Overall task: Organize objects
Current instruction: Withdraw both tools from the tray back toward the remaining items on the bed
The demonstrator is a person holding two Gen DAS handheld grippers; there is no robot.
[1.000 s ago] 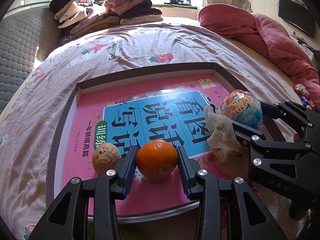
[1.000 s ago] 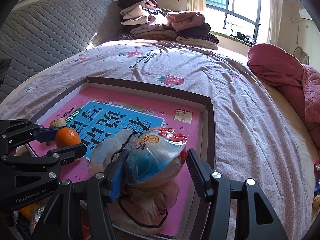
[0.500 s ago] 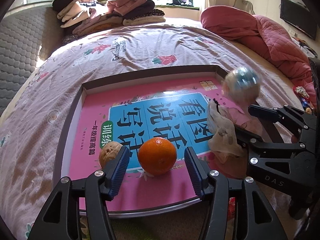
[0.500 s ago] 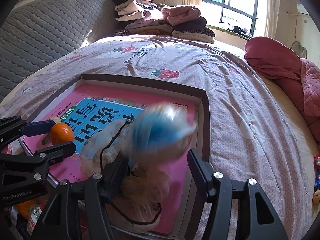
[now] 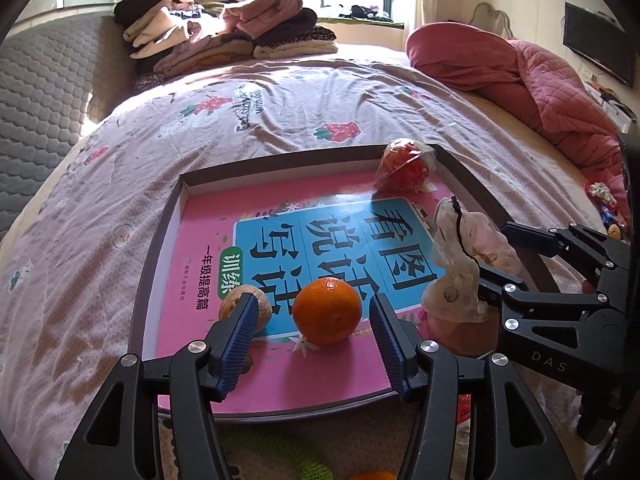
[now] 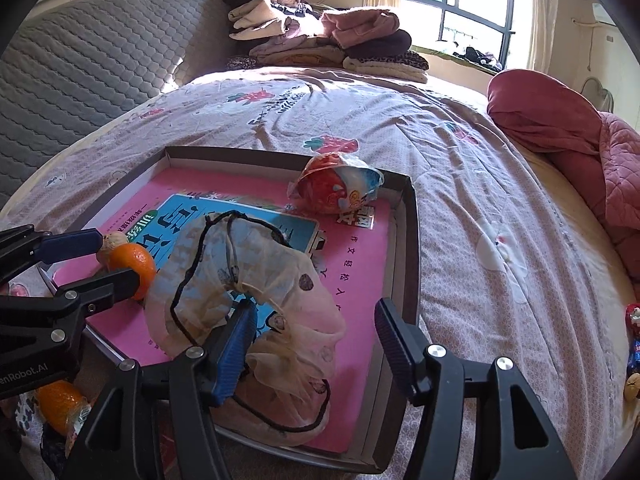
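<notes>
Orange resting on pink book inside shallow box, lower centre of left view, between spread fingers of left gripper with a gap on each side. Walnut just left of orange, partly hidden behind left finger. Wrapped ball lying in box's far right corner, upper right of book; same ball at centre top of right view, against box wall. Crumpled bag with black cord sprawled over book's right part, in front of right gripper; right fingers spread, left one touching the bag, nothing pinched. Box sitting on bed with strawberry-print sheet. Folded clothes piled at upper left, red quilt at upper right.
</notes>
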